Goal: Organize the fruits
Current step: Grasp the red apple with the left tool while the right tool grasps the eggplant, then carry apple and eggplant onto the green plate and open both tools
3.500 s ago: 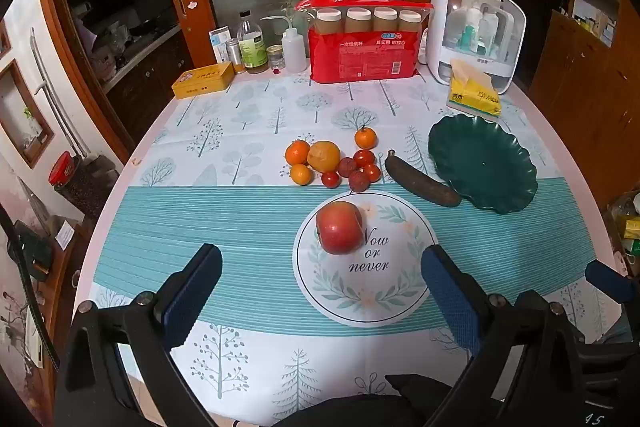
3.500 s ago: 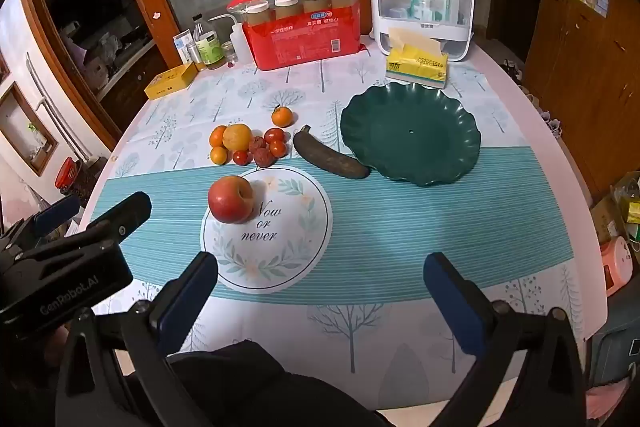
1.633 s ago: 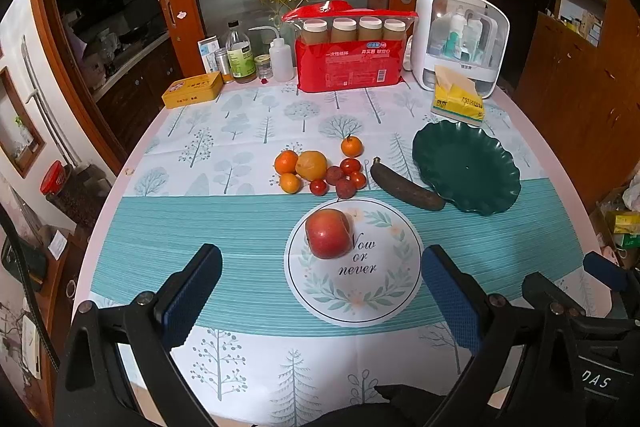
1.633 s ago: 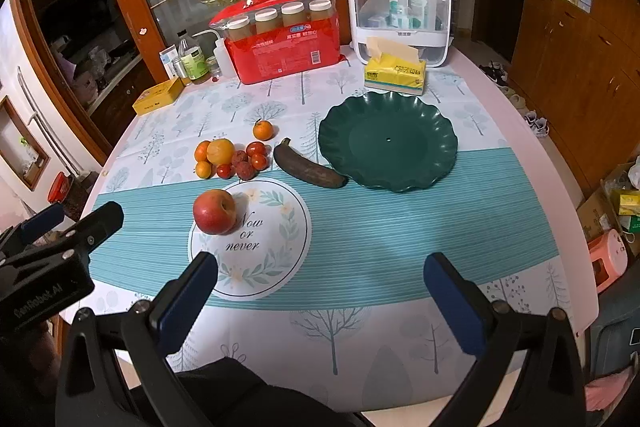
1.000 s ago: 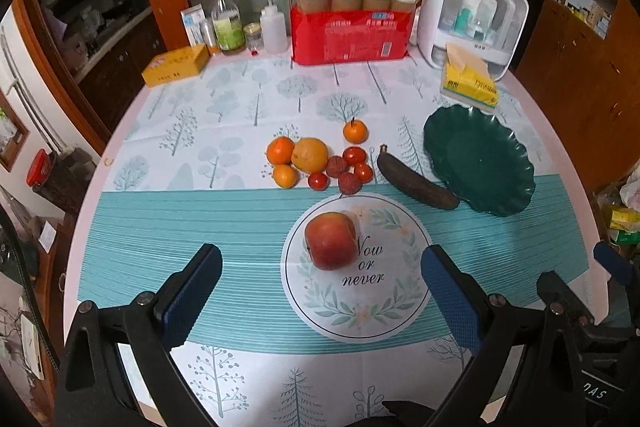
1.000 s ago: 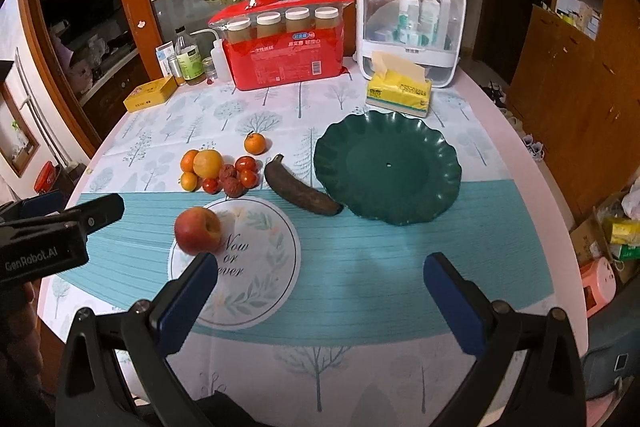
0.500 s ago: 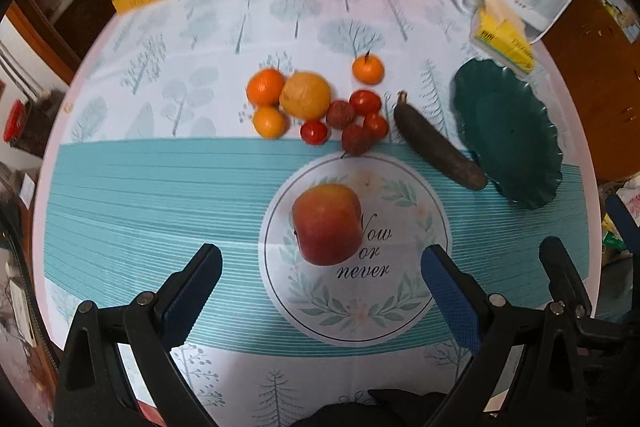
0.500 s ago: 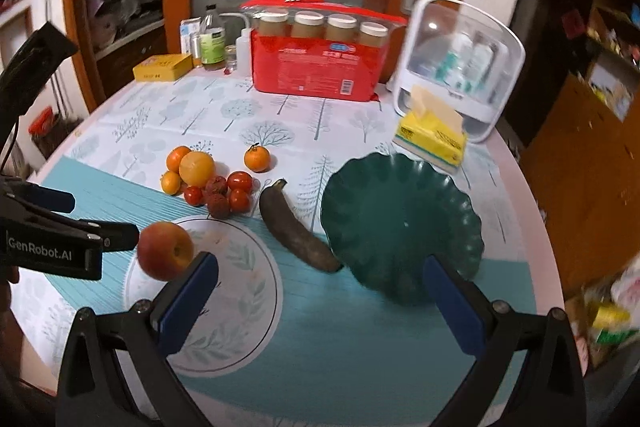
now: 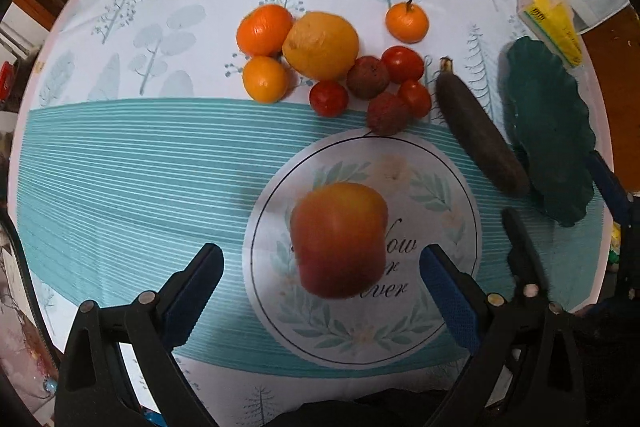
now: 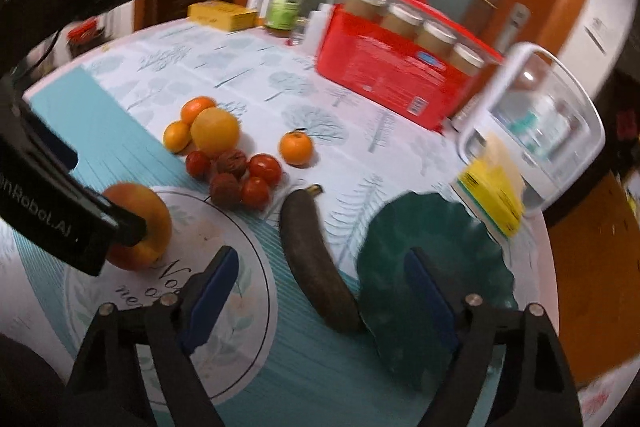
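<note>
A red-yellow apple (image 9: pixel 340 239) sits on a round white mat (image 9: pixel 440 219) printed "Now or never". My left gripper (image 9: pixel 320 287) is open, its blue pads on either side of the apple, just above it. Beyond lie oranges (image 9: pixel 320 43), small tomatoes (image 9: pixel 402 63) and lychees (image 9: pixel 387 109), a blackened banana (image 9: pixel 476 143) and a dark green plate (image 9: pixel 556 131). My right gripper (image 10: pixel 320 291) is open and empty, hovering over the banana (image 10: pixel 316 263), between the mat (image 10: pixel 240 307) and the green plate (image 10: pixel 432 267). The apple (image 10: pixel 140 223) is partly hidden by the left gripper's body.
At the back of the table stand a red pack of jars (image 10: pixel 396 67), a white storage box (image 10: pixel 540 123), a yellow tissue pack (image 10: pixel 492 199), bottles (image 10: pixel 284 11) and a yellow box (image 10: pixel 220 15). The table edge runs close on the right.
Both grippers have moved forward and down toward the table. The left has closed in on the apple; the right has swung toward the banana and green plate. Both jaws stay open.
</note>
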Motion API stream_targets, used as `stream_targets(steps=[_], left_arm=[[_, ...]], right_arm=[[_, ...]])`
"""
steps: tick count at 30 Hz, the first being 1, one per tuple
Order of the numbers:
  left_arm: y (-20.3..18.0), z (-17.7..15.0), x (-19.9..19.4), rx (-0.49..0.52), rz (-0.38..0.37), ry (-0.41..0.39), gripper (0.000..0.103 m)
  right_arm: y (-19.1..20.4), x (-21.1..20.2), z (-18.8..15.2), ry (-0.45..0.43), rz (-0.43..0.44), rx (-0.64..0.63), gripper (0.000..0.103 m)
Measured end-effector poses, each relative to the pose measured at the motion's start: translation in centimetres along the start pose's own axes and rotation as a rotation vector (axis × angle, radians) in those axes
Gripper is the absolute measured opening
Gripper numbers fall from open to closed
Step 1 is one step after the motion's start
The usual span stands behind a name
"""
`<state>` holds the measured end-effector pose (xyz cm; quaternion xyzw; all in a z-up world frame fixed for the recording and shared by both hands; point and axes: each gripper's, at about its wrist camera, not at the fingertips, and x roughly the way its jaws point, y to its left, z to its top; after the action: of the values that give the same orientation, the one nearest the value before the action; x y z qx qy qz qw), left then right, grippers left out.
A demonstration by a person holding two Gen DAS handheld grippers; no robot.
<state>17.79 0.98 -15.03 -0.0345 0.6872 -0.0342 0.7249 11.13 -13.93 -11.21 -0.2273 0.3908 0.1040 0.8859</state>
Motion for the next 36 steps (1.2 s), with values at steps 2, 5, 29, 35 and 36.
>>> stream_targets(steps=[2,5,29,35,36], left_arm=[[0.1,0.3,0.7,-0.009,-0.005,0.021,0.093],[0.1,0.7,1.7,-0.020,-0.014,0.048,0.090],[0.5,2.9,5.6,-0.035,-0.094,0.108,0.060],[0.9,2.8,5.1,-0.050,-0.095,0.098,0.060],[0.9,2.6,5.2,-0.049,-0.093,0.098,0.060]], right_arm=[[0.8,1.1,-0.1,0.001,0.009,-0.046,0.080],[1.3,2.7,-0.3,0.019,0.044,-0.067,0.075],[0.5,8.5,-0.7,0.098,0.101,0.024,0.058],[-0.7,8.7,-0.8,0.114,0.102,0.085,0.040],[-0.8,8.8,-0.8,0.116,0.107,0.090,0.040]])
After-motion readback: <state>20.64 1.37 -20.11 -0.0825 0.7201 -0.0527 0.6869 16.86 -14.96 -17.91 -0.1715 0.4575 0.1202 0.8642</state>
